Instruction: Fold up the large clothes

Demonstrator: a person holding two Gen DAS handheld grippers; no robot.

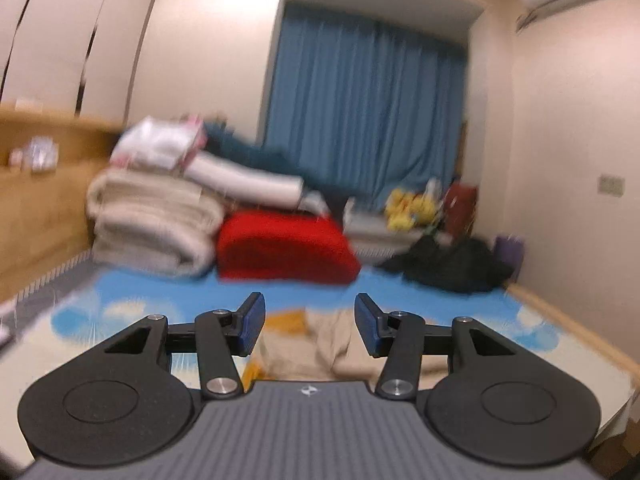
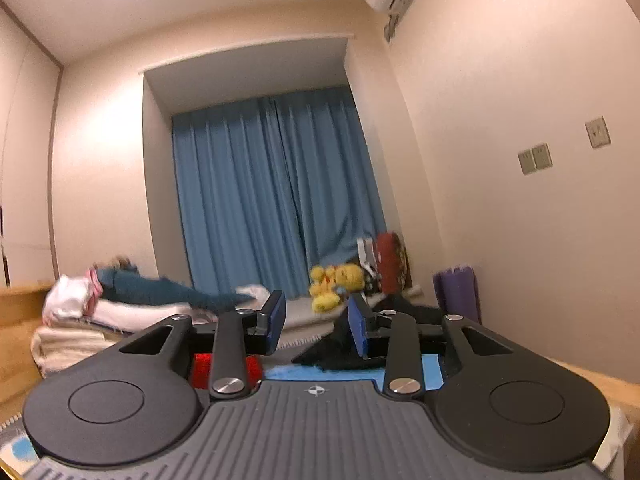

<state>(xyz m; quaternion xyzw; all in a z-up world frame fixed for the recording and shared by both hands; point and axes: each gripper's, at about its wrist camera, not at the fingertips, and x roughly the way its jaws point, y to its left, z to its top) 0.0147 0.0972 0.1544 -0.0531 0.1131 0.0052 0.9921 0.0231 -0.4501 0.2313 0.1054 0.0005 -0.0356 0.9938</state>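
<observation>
While both claws hang wide apart and empty, the beige garment [image 1: 320, 344] lies crumpled low centre between the left claw [image 1: 310, 324] fingers; right claw [image 2: 316, 320] looks away. Next: descend, grasp an edge.

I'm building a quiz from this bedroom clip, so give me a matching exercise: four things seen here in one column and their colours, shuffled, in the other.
Things:
1. folded blanket beside the stack of white bedding
2. curtain over the window
3. plush toys near the curtain
4. clothes pile at the far right of the bed

Colours:
A. yellow
B. black
C. red
D. blue

Pairs: 1-C, 2-D, 3-A, 4-B
</observation>
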